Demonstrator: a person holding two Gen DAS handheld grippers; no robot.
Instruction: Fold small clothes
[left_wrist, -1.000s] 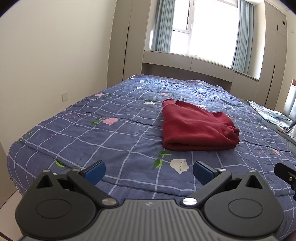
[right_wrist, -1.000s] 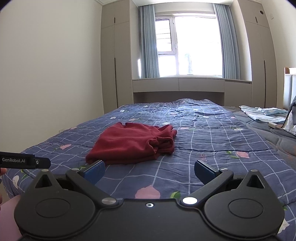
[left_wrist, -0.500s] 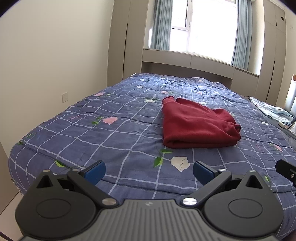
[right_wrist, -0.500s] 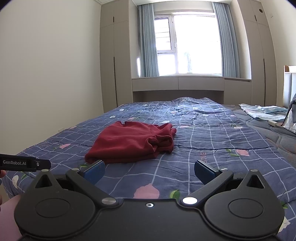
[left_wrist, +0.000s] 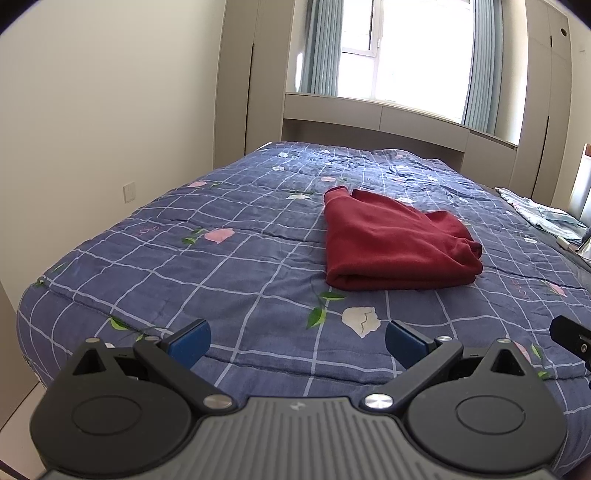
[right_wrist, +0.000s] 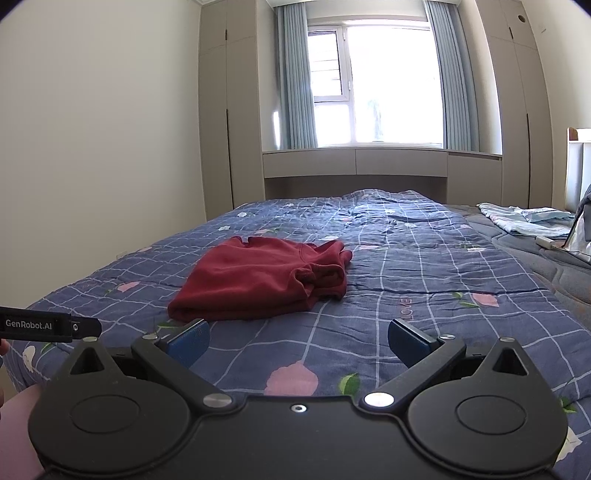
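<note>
A dark red garment (left_wrist: 395, 243) lies folded in a neat stack on the blue checked quilt (left_wrist: 229, 266) of the bed. It also shows in the right wrist view (right_wrist: 266, 282), its sleeve ends bunched at the right. My left gripper (left_wrist: 297, 341) is open and empty, held above the bed's near edge, well short of the garment. My right gripper (right_wrist: 298, 341) is open and empty, also short of the garment. Part of the left gripper's body (right_wrist: 48, 326) shows at the left of the right wrist view.
A light blue cloth pile (right_wrist: 524, 219) and a white charger (right_wrist: 546, 242) lie on the grey bedding at the far right. A wall (left_wrist: 92, 129) runs along the bed's left side. Wardrobes and a window ledge (right_wrist: 369, 162) stand behind the bed.
Both grippers have drawn slightly back and tilted up from the bed; the garment sits a little lower in both views. The garment has not moved and both jaws stay open.
</note>
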